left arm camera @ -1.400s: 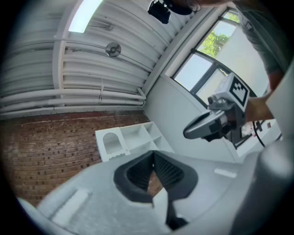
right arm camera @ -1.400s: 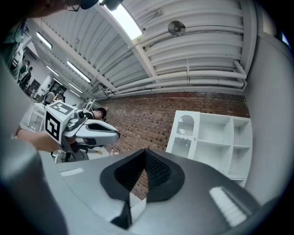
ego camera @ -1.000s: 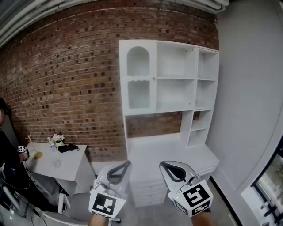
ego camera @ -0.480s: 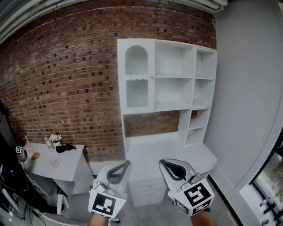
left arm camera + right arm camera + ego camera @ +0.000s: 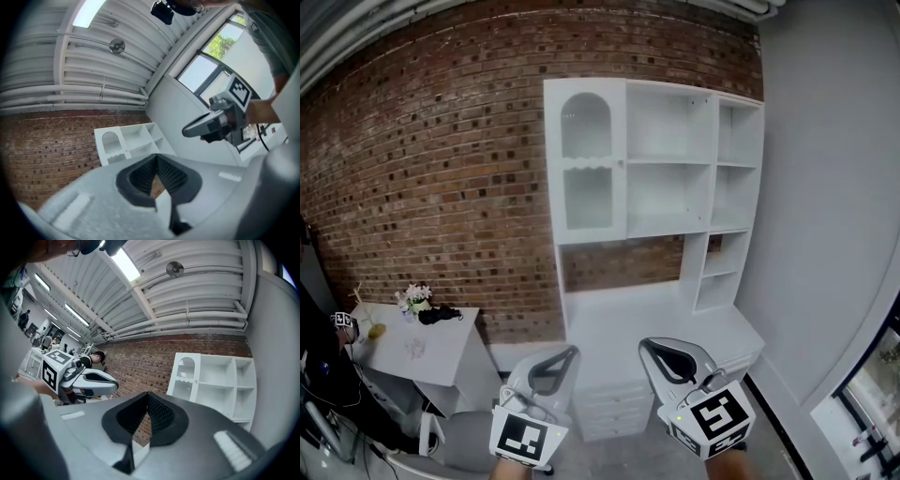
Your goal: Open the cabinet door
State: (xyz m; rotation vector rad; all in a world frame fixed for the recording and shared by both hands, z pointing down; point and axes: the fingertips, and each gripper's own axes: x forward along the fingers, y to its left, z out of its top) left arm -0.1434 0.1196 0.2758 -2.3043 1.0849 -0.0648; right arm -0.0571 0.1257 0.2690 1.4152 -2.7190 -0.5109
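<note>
**A:** Surroundings, head view?

**B:** A red brick wall (image 5: pixel 441 169) fills 9 to 12 o'clock. A white shelf unit (image 5: pixel 694 122) stands against it at 12 o'clock, and a plain grey wall (image 5: pixel 825 206) runs down the 3 o'clock side. A white desk top (image 5: pixel 628 314) sits under the shelves, with white drawers (image 5: pixel 614 403) beneath it. At 8 o'clock there is a small white side table (image 5: pixel 441 352) with a bunch of pale flowers (image 5: pixel 417 295) on it. A grey chair (image 5: pixel 464 436) is at 7 o'clock.

**A:** Task item?

**B:** The white arched-panel cabinet door (image 5: pixel 586 159) is the upper-left bay of the unit, at 12 o'clock. It lies flush and closed, with a small knob on its right edge.

**A:** Anything in the way?

**B:** The desk top and drawers lie between both grippers and the door. Both grippers are well apart from it, low at 6 o'clock.

**A:** Fingers?

**B:** The left gripper (image 5: pixel 572 350) is at 7 o'clock of the desk. Its own view shows the ribbed pads pressed together at the tips, with nothing between them. The right gripper (image 5: pixel 643 346) is just beside it at 5 o'clock, and its pads also meet tip to tip and grip nothing. Neither gripper touches the furniture.
</note>
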